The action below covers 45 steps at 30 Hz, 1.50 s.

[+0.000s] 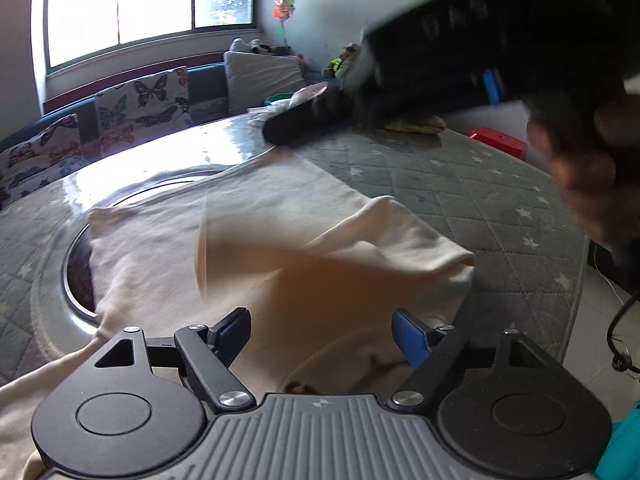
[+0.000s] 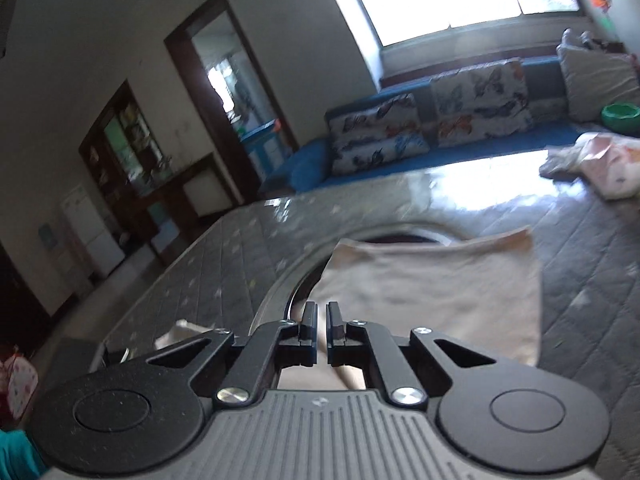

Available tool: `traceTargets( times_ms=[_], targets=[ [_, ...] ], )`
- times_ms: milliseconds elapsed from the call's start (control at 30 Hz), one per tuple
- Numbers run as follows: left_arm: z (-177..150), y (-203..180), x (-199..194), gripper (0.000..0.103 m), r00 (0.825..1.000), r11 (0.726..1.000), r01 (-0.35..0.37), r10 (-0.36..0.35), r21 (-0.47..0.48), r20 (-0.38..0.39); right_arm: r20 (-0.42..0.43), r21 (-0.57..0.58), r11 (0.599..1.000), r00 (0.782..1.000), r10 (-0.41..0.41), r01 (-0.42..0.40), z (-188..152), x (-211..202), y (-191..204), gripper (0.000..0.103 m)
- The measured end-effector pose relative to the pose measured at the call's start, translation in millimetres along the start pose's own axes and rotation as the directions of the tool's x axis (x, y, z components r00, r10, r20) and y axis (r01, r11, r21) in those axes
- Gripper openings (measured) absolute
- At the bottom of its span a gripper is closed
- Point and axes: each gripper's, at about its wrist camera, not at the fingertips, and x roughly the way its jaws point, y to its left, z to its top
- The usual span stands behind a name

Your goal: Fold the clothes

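While the cream garment (image 1: 248, 240) is spread flat on the quilted desk (image 1: 460, 172), partly over a round metal ring (image 1: 80, 280), one part is already laid across its middle, probably as a first fold. The left gripper (image 1: 322, 340) is held wide open just above the near edge, and nothing is gripped. The right gripper (image 2: 322, 320) is closed and empty, and is seen blurred above the far side, so a new hold can be taken.

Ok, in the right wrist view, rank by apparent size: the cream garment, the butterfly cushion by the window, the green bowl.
1. Cream garment, though nearness to the camera inflates it.
2. Butterfly cushion.
3. Green bowl, partly cut off by the frame edge.
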Motion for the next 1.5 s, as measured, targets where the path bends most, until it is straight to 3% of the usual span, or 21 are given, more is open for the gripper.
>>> traceTargets(
  times_ms=[133,267,300,333,400,433,567,767,1067,1300,1500],
  targets=[
    [-7,8,-8,0.08,1.0,1.0,-0.023,0.023,-0.02,-0.005,-0.082,0.006,0.999,0.996,0.046,-0.045,-20,21,8,0.004],
    [-12,18,-19,0.08,1.0,0.999,-0.029,0.029,-0.035,-0.011,-0.089,-0.045,0.999,0.996,-0.009,0.005,-25,7,2,0.012],
    [-12,21,-23,0.08,1.0,0.999,-0.031,0.031,-0.041,-0.005,-0.089,-0.066,0.997,0.995,-0.041,0.035,-25,2,-1,0.017],
    [-11,24,-26,0.08,0.999,0.998,-0.034,0.034,-0.05,0.004,-0.097,-0.085,0.995,0.993,-0.065,0.057,-27,-2,-6,0.028],
    [-7,32,-28,0.08,0.999,0.996,-0.05,0.051,-0.072,0.019,-0.112,-0.123,0.987,0.987,-0.114,0.1,-31,-10,-15,0.038],
    [-4,36,-28,0.08,0.998,0.995,-0.06,0.062,-0.083,0.026,-0.12,-0.146,0.98,0.981,-0.153,0.135,-36,-12,-23,0.049],
    [9,46,-15,0.079,0.995,0.989,-0.088,0.092,-0.12,0.024,-0.12,-0.128,0.967,0.964,-0.238,0.222,-50,-24,-46,0.079],
    [23,44,17,0.076,0.996,0.99,-0.09,0.09,-0.109,-0.004,-0.097,-0.114,0.933,0.931,-0.352,0.341,-55,-30,-70,0.1],
    [24,50,49,0.061,0.992,0.986,-0.11,0.102,-0.122,-0.071,-0.106,-0.056,0.871,0.865,-0.491,0.488,-62,-33,-109,0.103],
    [25,47,48,0.044,0.994,0.989,-0.103,0.097,-0.108,-0.058,-0.111,-0.067,0.821,0.813,-0.571,0.567,-68,-29,-124,0.103],
    [24,46,46,0.04,0.993,0.989,-0.107,0.102,-0.105,-0.055,-0.077,-0.067,0.822,0.819,-0.569,0.566,-72,-29,-123,0.103]
  ],
)
